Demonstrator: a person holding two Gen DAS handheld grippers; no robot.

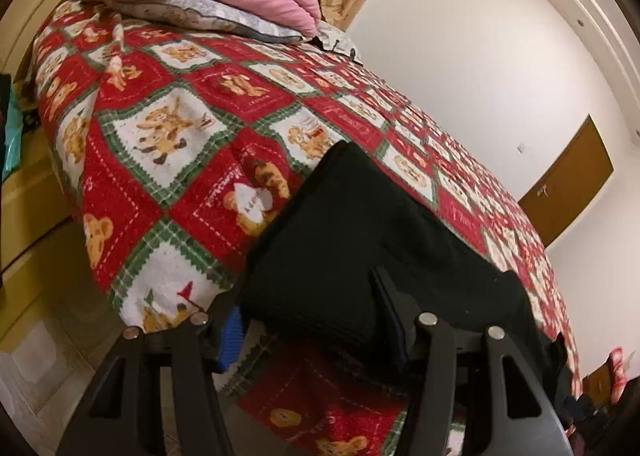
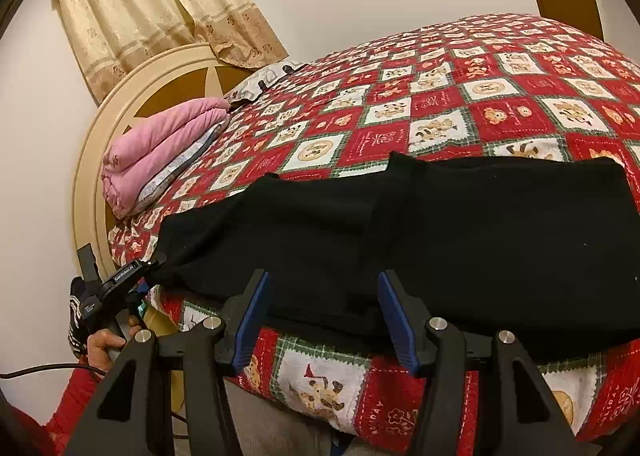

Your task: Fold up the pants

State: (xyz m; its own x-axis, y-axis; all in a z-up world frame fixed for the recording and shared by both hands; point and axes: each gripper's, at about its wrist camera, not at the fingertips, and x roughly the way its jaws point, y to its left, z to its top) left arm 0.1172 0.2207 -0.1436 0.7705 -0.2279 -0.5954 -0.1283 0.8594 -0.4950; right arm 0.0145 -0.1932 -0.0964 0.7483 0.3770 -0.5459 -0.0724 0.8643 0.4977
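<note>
Both tongs stand wide, the left gripper (image 1: 312, 320) straddling one end of the black pants (image 2: 400, 240) and the right gripper (image 2: 324, 316) open at their near edge, the single folded pair lying on the red patchwork bedspread (image 2: 440, 95) near one pink quilt (image 2: 160, 151).

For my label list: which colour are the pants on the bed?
The pants are plain black, best seen in the right wrist view.

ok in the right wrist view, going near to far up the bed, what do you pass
right hand-held gripper → black pants → quilt → pillow → curtain
</note>
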